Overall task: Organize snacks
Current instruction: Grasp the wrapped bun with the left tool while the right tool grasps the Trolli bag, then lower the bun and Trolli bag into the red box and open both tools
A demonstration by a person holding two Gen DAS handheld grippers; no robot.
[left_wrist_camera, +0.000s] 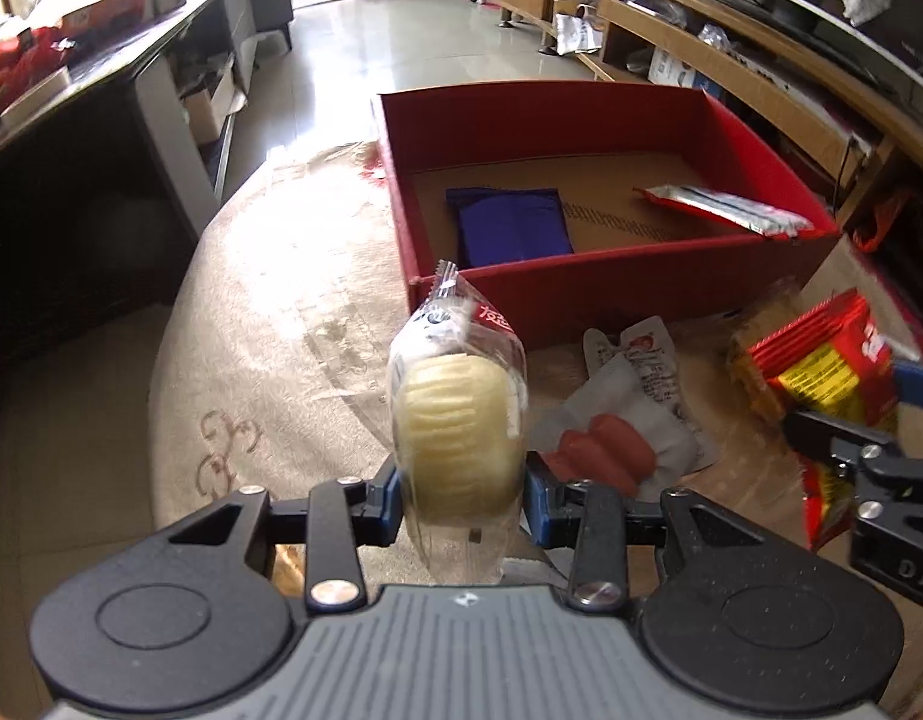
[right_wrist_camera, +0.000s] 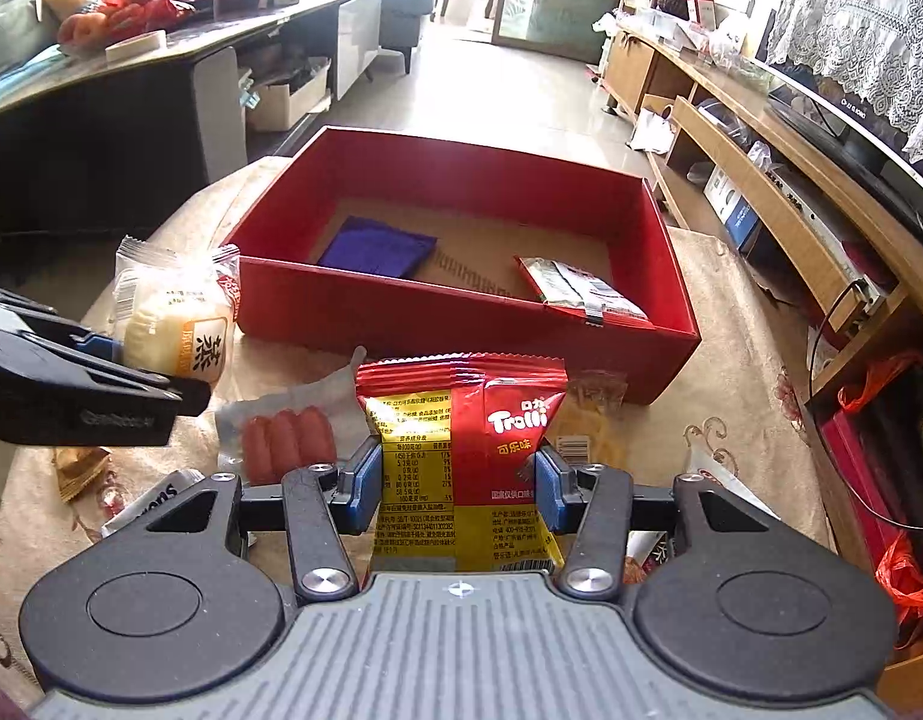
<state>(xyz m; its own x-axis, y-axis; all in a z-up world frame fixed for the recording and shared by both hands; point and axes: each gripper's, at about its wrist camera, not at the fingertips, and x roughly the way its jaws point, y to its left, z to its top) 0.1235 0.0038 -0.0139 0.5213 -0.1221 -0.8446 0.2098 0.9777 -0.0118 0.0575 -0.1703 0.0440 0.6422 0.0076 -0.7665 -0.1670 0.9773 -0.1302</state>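
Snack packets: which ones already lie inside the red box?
Two: the blue packet toward the box's left and the red-and-silver packet toward its right. All other snacks are outside the red box, held or lying on the cloth.

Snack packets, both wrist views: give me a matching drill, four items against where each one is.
Items:
1. wrapped yellow cake
2. red Trolli bag
3. blue packet
4. sausage pack

Places:
A. lying on the table, outside the box
B. gripped in the left claw
C. on the floor of the red box
D. gripped in the right claw

Pairs: 1-B, 2-D, 3-C, 4-A
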